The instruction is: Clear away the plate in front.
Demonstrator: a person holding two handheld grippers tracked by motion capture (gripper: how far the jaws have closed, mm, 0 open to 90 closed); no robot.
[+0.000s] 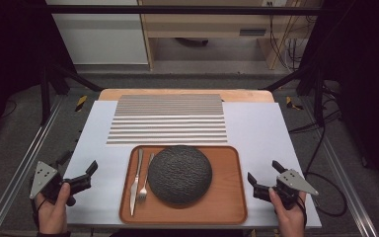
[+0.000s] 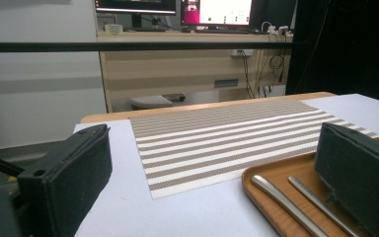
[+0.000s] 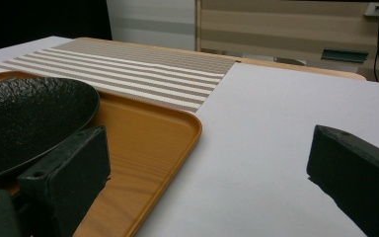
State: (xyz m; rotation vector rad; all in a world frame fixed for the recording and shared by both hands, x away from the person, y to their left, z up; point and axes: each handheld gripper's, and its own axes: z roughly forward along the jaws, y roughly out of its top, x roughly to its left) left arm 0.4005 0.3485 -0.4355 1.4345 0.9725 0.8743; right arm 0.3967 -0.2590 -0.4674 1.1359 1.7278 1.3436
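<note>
A wooden tray [image 1: 229, 168] lies at the near middle of the table. On it sit a dark textured plate [image 1: 179, 174], a knife [image 1: 136, 180] and a fork [image 1: 146, 178] side by side to the plate's left. Left of the tray, my left gripper [image 1: 81, 165] is held open and empty just above the white surface. In its view, the gripper [image 2: 214, 143] faces the tray [image 2: 276, 170], with the knife handle [image 2: 271, 190] and fork handle [image 2: 316, 197] beside its right jaw. Right of the tray, my right gripper [image 1: 265, 172] is open and empty. In its view, the gripper [image 3: 209, 145] stands by the tray corner [image 3: 153, 143] and the plate [image 3: 29, 118].
A striped placemat [image 1: 168, 118] lies flat beyond the tray, reaching the table's far edge. A white sheet [image 1: 256, 128] covers the tabletop with bare room on both sides. Metal rails [image 1: 24, 158] run along the floor at left and right, and cables [image 1: 325, 163] trail at right.
</note>
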